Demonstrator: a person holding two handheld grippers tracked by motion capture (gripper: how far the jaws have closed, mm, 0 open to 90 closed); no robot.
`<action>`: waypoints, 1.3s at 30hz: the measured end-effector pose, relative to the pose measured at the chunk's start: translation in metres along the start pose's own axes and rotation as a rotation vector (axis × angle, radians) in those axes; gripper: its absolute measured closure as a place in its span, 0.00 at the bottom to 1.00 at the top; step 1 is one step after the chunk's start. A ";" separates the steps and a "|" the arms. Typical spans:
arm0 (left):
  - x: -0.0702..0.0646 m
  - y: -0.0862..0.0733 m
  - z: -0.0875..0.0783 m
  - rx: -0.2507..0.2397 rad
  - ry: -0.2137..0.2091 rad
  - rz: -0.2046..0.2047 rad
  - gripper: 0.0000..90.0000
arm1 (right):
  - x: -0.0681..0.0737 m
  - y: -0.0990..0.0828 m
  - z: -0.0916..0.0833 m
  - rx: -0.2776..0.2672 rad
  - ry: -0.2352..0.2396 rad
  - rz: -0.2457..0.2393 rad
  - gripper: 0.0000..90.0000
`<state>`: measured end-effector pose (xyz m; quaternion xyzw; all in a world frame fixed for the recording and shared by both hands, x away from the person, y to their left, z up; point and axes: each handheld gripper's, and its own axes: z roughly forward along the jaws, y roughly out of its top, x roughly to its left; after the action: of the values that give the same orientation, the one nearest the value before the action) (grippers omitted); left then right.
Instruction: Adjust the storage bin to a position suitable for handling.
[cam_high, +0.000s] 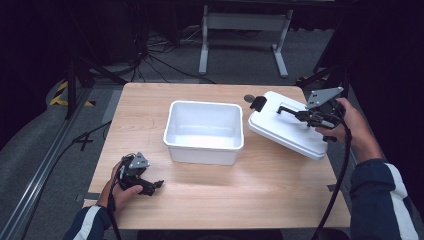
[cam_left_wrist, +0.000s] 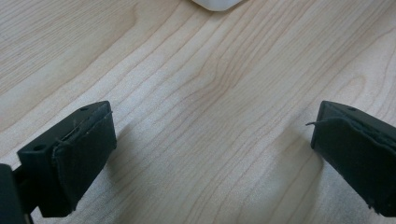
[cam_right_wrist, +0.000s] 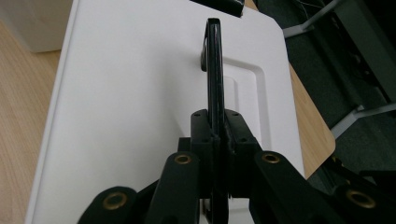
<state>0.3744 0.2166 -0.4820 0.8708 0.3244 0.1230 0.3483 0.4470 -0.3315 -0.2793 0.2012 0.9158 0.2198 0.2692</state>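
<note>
A light wooden table (cam_high: 250, 190) with a fine, wavy grain and rounded corners is carrying 2 white plastic parts; a rectangular white tub (cam_high: 204, 131), smooth-walled, open at the top and with a rolled rim, is sitting near the centre of the tabletop; a flat white lid (cam_high: 285, 131) with rounded corners is lying to the right of the tub, reaching the table's right edge and looking tilted, its far side higher; a black latch (cam_high: 258, 103) is sitting at the lid's far-left corner, and just beyond it a small dark round mark (cam_high: 248, 98) is showing on the wood

The right gripper (cam_high: 300, 115), carried by the right hand (cam_high: 352, 127), is clenching the lid's thin black handle (cam_right_wrist: 214, 70); in the right gripper view its 2 black jaws are pressing together on that upright, glossy, arched handle, which is rising from a shallow rectangular recess moulded into the lid (cam_right_wrist: 126, 107)

The left gripper (cam_high: 150, 186), carried by the left hand (cam_high: 122, 192), is lying low at the table's near-left area, well apart from the tub; in the left gripper view its 2 blocky black jaws, padded with matt, slightly frayed facing, are standing wide apart and released, with bare wood (cam_left_wrist: 210, 116) between them and a rounded white corner of the tub (cam_left_wrist: 215, 4) at the top edge

Grey carpet, dark cables (cam_high: 150, 60) and a white metal frame (cam_high: 245, 30) are lying beyond the table
</note>
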 end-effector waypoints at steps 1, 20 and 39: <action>0.000 0.000 0.000 0.000 0.000 0.000 0.01 | -0.001 -0.002 0.003 -0.006 0.012 0.004 0.94; 0.000 0.000 0.000 0.000 0.001 0.001 0.01 | 0.006 -0.020 0.058 0.041 0.062 0.055 0.94; 0.000 0.000 0.000 0.001 0.000 0.000 0.01 | 0.014 -0.036 0.095 0.073 0.104 0.094 0.94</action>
<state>0.3745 0.2166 -0.4820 0.8710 0.3243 0.1228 0.3480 0.4824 -0.3260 -0.3750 0.2419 0.9255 0.2089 0.2030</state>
